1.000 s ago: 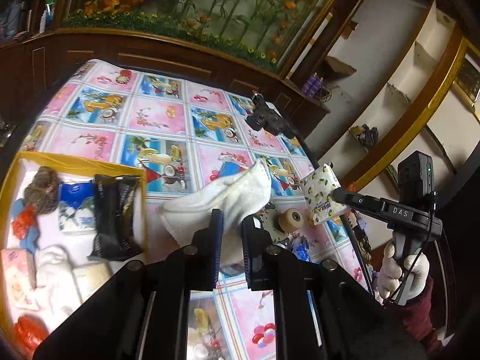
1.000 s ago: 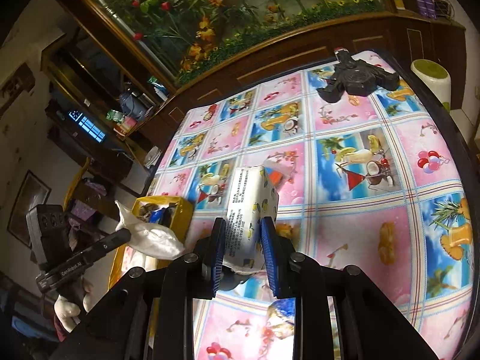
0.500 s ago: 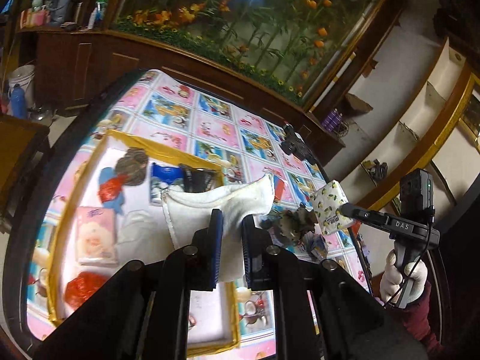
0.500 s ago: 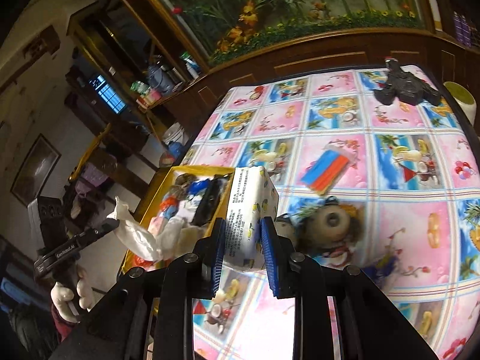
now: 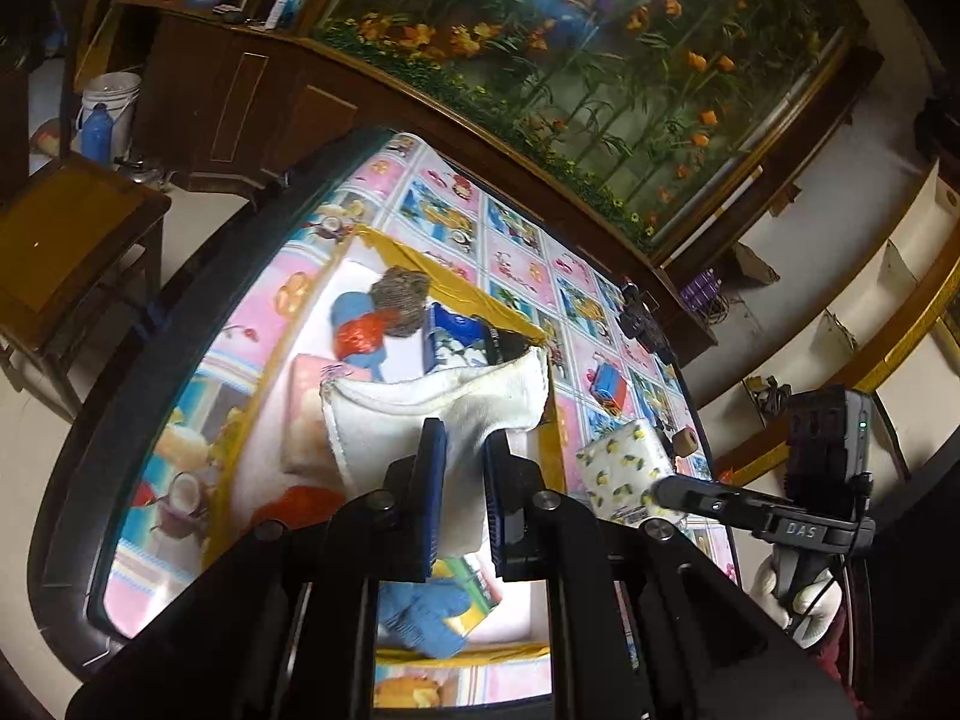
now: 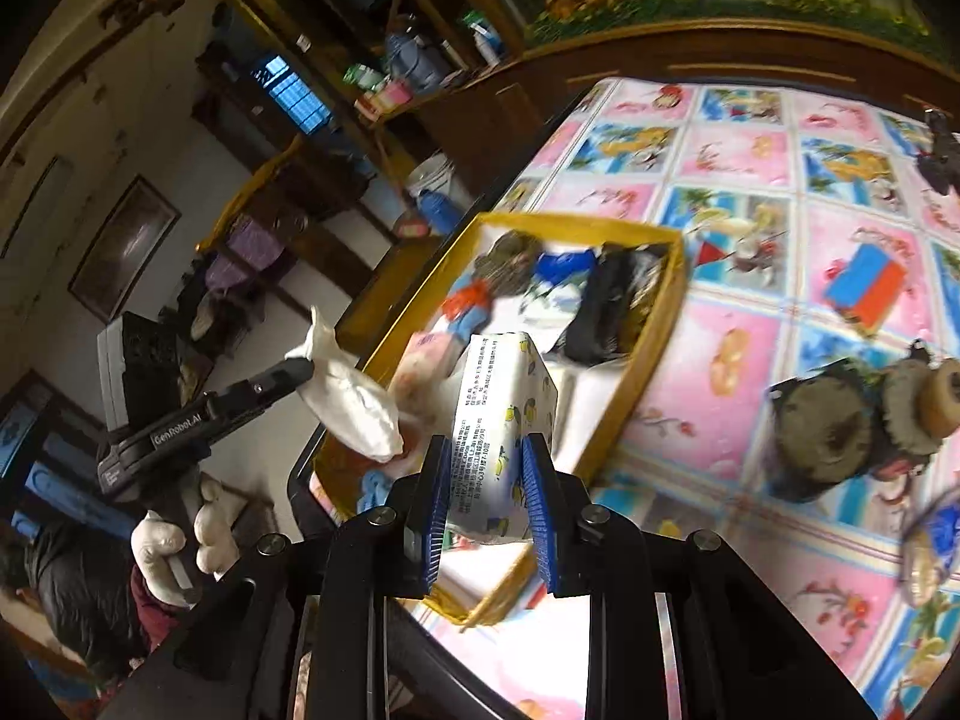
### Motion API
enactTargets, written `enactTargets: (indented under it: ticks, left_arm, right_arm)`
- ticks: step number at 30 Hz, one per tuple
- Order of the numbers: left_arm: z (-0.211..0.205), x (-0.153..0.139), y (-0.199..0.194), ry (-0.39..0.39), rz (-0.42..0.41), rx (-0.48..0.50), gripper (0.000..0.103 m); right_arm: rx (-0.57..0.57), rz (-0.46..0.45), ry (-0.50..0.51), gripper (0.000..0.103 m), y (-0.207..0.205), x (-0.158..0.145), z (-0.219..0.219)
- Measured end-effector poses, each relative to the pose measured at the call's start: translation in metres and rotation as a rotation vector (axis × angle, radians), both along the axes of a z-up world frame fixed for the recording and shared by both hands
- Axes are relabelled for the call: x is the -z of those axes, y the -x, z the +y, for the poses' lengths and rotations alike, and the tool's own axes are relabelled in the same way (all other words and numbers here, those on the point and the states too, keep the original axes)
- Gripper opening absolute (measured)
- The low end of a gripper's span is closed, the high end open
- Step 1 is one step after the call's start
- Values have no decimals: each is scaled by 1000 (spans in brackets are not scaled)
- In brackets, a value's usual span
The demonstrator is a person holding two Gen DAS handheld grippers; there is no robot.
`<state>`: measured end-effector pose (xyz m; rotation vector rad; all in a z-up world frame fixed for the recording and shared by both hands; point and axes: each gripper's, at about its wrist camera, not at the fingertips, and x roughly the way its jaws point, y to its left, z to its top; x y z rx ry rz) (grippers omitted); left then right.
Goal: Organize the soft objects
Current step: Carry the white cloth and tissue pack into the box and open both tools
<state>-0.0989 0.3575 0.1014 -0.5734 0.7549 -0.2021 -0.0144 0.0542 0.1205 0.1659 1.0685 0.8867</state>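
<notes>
Each camera looks forward and down along its own fingers, close above the table [image 5: 456, 228]. Both views share the yellow-rimmed box [image 6: 636, 414] near the table's edge, and each sees the other gripper.

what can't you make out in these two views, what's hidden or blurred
- Left wrist view: the white cloth held in the left gripper covers the middle of the yellow tray; the items beneath are hidden.
- Left wrist view: the blue knitted item is partly behind the gripper body.
- Right wrist view: the lemon-print tissue pack in the right gripper hides the tray's near part.
- Right wrist view: the dark round objects are motion-blurred and cannot be identified.
</notes>
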Motion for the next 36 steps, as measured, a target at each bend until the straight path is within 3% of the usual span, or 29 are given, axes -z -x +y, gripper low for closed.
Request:
enactTargets:
  ticks: [7, 12, 14, 20, 24, 26, 28, 29, 30, 31, 32, 36]
  left_arm:
    - [14, 8, 23, 12, -3, -9, 10]
    - [14, 26, 20, -20, 48, -13, 10]
    - [13, 33, 21, -59, 69, -18, 10]
    - [0, 55, 25, -187, 131, 12, 10]
    - [-6, 68, 27, -250, 166, 16, 11]
    - [-5, 69, 29, -240, 167, 8, 15]
    - [0, 68, 31, -229, 159, -11, 28]
    - [2, 66, 32, -225, 149, -21, 34]
    - [4, 62, 34, -227, 136, -33, 46]
    - [5, 59, 36, -222, 122, -39, 49]
    - [7, 56, 39, -211, 107, -40, 50]
    - [9, 42, 48, -216, 56, -73, 53]
  right_arm:
    - [-39, 86, -9, 24, -13, 32, 37]
    - [-78, 200, -69, 24, -25, 60, 51]
    - [-79, 214, -48, 24, -27, 71, 58]
    - [-53, 187, 72, 24, -36, 97, 77]
    - [-68, 105, 140, 24, -28, 92, 97]
    - [-82, 72, 170, 24, -25, 90, 109]
    - [-84, 21, 209, 25, -22, 89, 121]
    - [-82, -3, 226, 26, -19, 85, 119]
    - [-77, -26, 242, 32, -16, 85, 121]
    - [-67, -46, 258, 44, -14, 86, 122]
    - [-55, -61, 266, 51, -9, 83, 119]
    - [-33, -69, 215, 54, -4, 72, 106]
